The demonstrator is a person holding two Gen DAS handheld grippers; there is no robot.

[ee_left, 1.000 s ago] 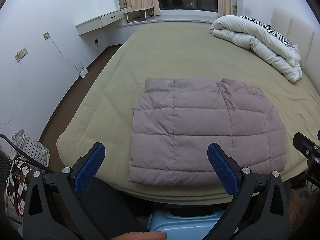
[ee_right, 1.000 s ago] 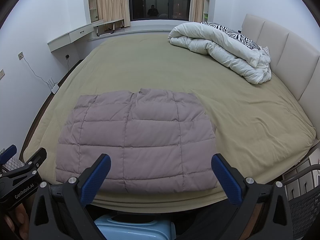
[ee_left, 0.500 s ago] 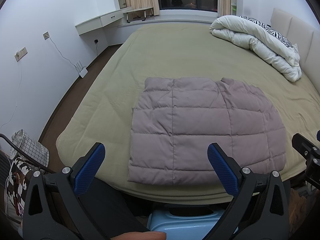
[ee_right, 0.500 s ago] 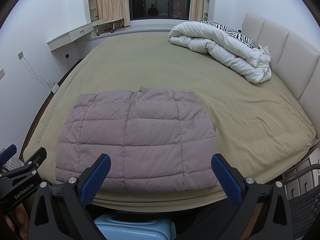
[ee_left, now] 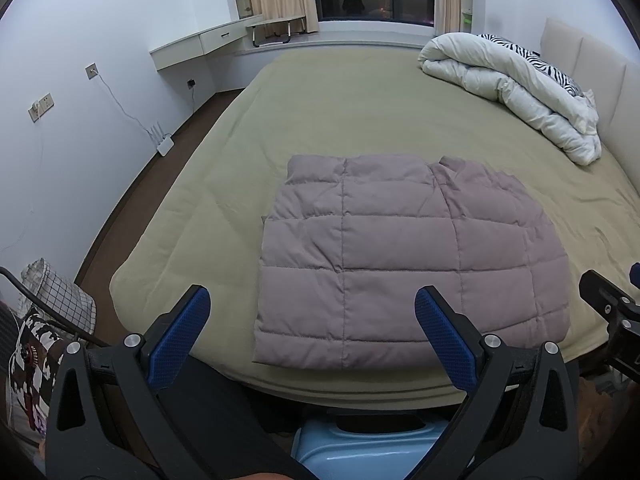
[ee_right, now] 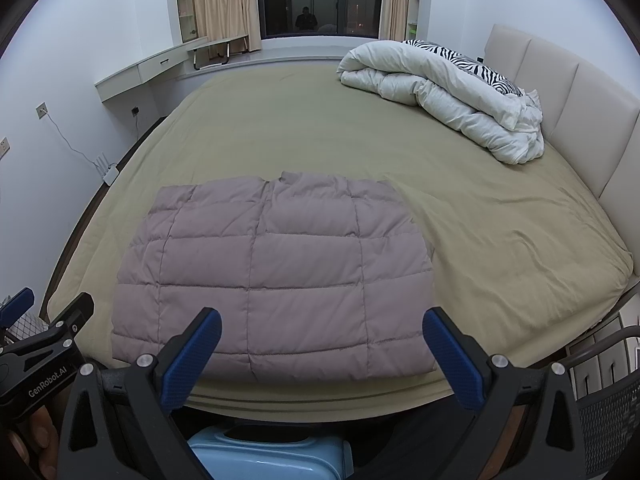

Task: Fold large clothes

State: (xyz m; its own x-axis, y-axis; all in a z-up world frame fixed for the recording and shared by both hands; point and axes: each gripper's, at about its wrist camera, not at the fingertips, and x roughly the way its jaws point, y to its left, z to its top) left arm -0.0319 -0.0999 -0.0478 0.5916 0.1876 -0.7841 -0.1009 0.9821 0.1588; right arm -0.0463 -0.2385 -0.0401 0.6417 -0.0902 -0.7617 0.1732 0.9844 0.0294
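- Bedroom scene: a wide bed (ee_left: 360, 120) under an olive-green cover fills both views, with a padded headboard (ee_right: 560, 92) along its right side and a dark window (ee_right: 320, 0) flanked by beige curtains (ee_right: 216, 4) on the far wall.
- Folded into a rough rectangle, a mauve quilted down jacket (ee_left: 400, 256) lies flat on the bed's near part, its lower hem close to the near edge of the mattress.
- Left gripper (ee_left: 312, 320), seen from its own camera, hangs off the near edge of the bed with its blue-padded jaws spread wide, holding nothing and clear of the jacket.
- Right gripper (ee_right: 320, 338) hangs likewise before the near edge, jaws wide apart and empty; the jacket's hem shows between them.
- Each gripper's black frame shows at the edge of the other's view.
- White duvet (ee_right: 448, 96), bundled over a zebra-print pillow (ee_right: 468, 64), sits at the far right of the bed, well apart from the jacket.
- Pale-blue plastic object (ee_left: 360, 452) shows below the mattress edge, between the jaws.
- Checked fabric basket (ee_left: 60, 296) stands on the floor at left; a white router (ee_left: 164, 144) leans against the left wall.
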